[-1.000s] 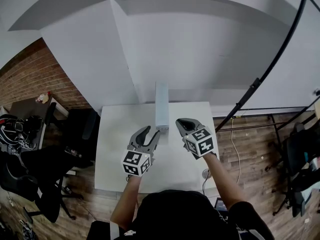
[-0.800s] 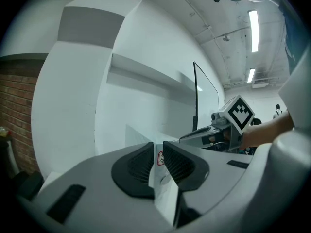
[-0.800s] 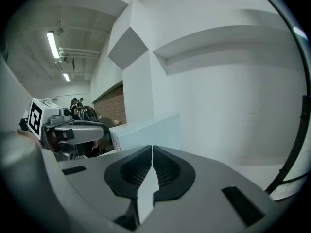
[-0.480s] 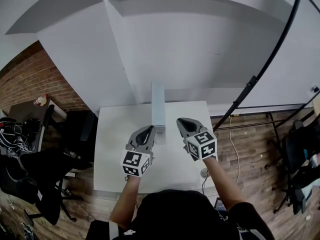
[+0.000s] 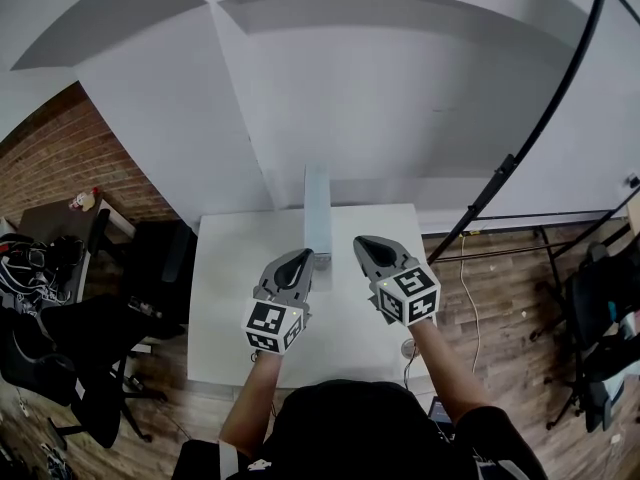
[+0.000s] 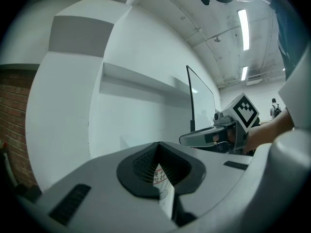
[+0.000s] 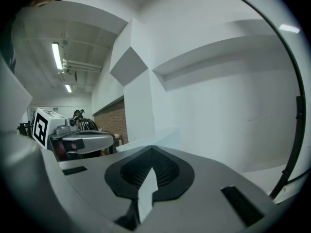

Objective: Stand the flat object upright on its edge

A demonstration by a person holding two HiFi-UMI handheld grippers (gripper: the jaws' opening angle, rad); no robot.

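1. Judging the step in hand: the flat object (image 5: 317,208) appears already raised on its edge on the desk (image 5: 225,308). The standing step therefore looks done, and what remains is to clear the hands away.
2. Left claw (image 5: 303,258): clenched, with its tips meeting and nothing pinched between them. A white surface with red print (image 6: 159,174) shows only through the notch under the tips, and is probably the object's side face.
3. Right claw (image 5: 362,243): likewise clenched and empty.
4. Position of the object: it runs as a narrow pale strip straight ahead from between the two claws. Its near end lies just to the right of the left claw's tip and a little further to the left of the right claw's tip. Whether the left tip touches it cannot be told.
5. Next move, as a judgement: draw both claws back and apart without brushing that near end. A thin object balanced on its edge would probably topple sideways at a light nudge.
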